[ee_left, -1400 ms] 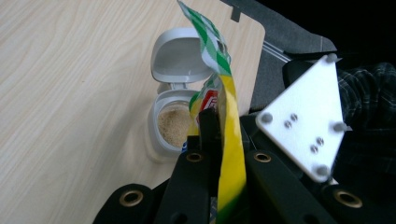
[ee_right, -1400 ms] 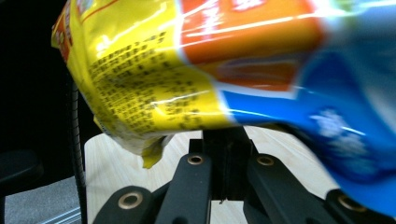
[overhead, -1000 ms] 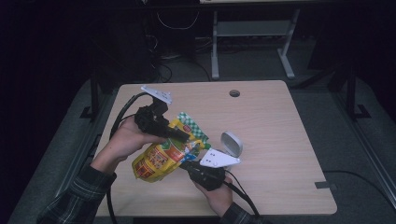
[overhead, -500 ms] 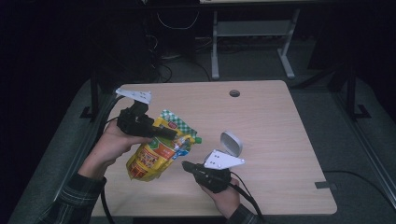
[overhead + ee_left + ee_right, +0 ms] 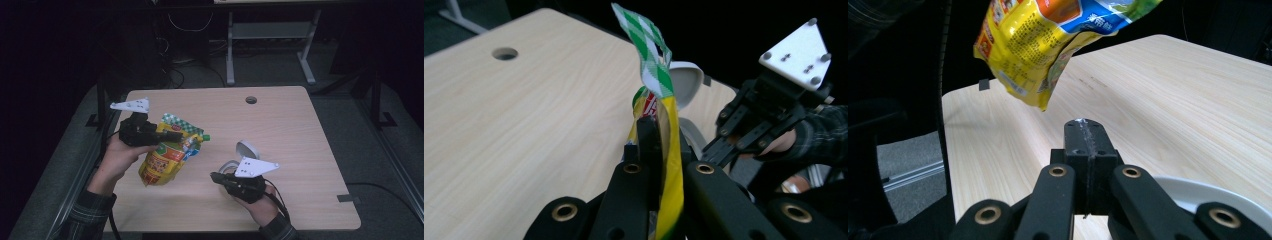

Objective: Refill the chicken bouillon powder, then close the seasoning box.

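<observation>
One yellow printed plastic pouch with a green-checked top hangs above the light wooden counter, clamped in the left tongs. Beside the pouch, the right tongs are pressed together, empty, near one white round dish.

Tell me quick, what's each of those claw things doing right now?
Left gripper: closed on the yellow sauce pouch, lifted off the table.
Right gripper: closed, holding nothing.
</observation>
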The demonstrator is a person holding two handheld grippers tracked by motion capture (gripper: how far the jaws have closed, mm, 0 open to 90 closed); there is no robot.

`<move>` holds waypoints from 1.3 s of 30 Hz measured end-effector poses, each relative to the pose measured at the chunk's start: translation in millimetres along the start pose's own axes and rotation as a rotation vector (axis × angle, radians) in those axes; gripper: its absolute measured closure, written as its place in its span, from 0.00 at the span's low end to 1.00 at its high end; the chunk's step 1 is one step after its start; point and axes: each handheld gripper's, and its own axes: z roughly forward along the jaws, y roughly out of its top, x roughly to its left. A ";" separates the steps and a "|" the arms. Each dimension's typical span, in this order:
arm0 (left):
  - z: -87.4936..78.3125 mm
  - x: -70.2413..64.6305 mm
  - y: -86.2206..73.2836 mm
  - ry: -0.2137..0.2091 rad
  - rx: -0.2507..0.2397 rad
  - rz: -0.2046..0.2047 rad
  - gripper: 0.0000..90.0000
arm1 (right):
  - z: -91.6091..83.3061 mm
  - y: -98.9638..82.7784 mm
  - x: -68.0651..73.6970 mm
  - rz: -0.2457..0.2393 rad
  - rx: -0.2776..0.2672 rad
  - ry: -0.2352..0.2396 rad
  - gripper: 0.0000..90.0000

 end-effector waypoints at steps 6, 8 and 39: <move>-1.9 9.3 -10.9 0.052 -0.063 0.014 1.00 | -18.9 -1.3 -12.6 -0.001 0.015 -0.006 1.00; -2.3 12.9 -14.2 0.076 -0.087 0.020 1.00 | -25.7 -2.4 -16.6 -0.004 0.015 -0.013 1.00; 10.4 83.3 -57.9 0.291 -0.253 -0.011 1.00 | -84.6 -35.0 -44.1 0.047 0.042 -0.081 1.00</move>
